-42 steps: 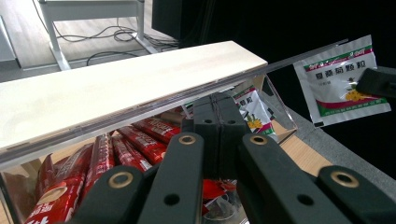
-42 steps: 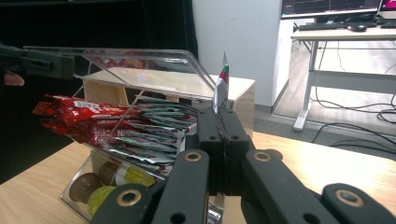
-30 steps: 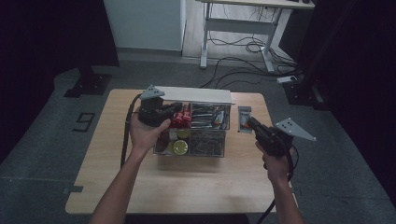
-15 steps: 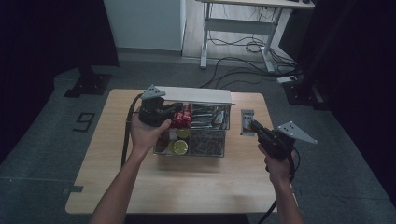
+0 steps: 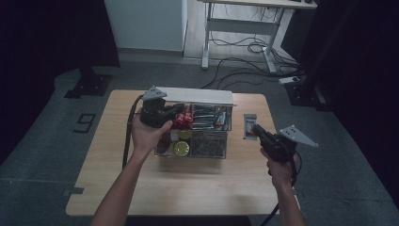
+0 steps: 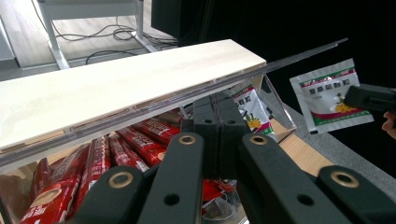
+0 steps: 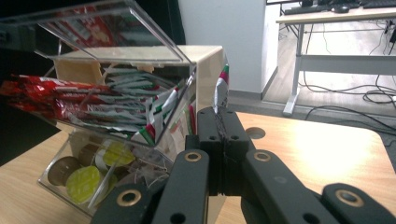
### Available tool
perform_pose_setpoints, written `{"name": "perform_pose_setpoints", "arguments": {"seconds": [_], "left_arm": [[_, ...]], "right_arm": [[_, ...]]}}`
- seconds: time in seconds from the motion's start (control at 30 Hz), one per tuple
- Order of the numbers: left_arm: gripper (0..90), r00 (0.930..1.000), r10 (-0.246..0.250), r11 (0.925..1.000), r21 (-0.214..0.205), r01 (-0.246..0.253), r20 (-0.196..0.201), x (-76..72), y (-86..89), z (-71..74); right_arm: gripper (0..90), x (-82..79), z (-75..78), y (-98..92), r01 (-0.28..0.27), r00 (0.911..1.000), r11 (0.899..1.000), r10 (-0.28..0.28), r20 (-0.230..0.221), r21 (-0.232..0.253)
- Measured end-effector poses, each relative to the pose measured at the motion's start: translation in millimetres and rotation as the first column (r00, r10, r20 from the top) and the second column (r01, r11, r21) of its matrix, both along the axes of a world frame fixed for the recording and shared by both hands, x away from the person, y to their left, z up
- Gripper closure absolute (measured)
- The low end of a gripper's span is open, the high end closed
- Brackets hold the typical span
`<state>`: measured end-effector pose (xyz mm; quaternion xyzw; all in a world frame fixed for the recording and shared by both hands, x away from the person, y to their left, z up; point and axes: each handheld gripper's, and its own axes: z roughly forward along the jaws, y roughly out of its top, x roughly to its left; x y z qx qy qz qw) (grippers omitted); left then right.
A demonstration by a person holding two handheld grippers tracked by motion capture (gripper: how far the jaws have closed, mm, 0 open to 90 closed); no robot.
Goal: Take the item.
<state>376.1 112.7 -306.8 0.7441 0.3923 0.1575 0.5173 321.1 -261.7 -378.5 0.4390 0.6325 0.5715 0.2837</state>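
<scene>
One red stick pack (image 7: 60, 100) reads "Nes...".

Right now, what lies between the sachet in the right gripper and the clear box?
Only bare wooden table, seen in the high view; the sachet in the right gripper is apart from the clear box.

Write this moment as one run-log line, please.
left tool: shut on lid, lid raised | right tool: shut on sachet, beside organizer box

Clear glossy plastic organiser (image 5: 207, 141), matt wood table (image 5: 155, 183), shiny foil sachet (image 6: 332, 95)
</scene>
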Motion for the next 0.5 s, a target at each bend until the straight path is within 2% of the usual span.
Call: {"name": "perform_pose_setpoints", "arguments": {"seconds": [0.5], "left_arm": [[89.3,1.0000,0.002,1.0000,0.001,-0.002,-0.001,-0.7,0.7,0.6]], "right_arm": [[89.1,8.6,-21.2,4.6,-0.003,0.9989,1.000,0.002,-0.047,-0.016]]}}
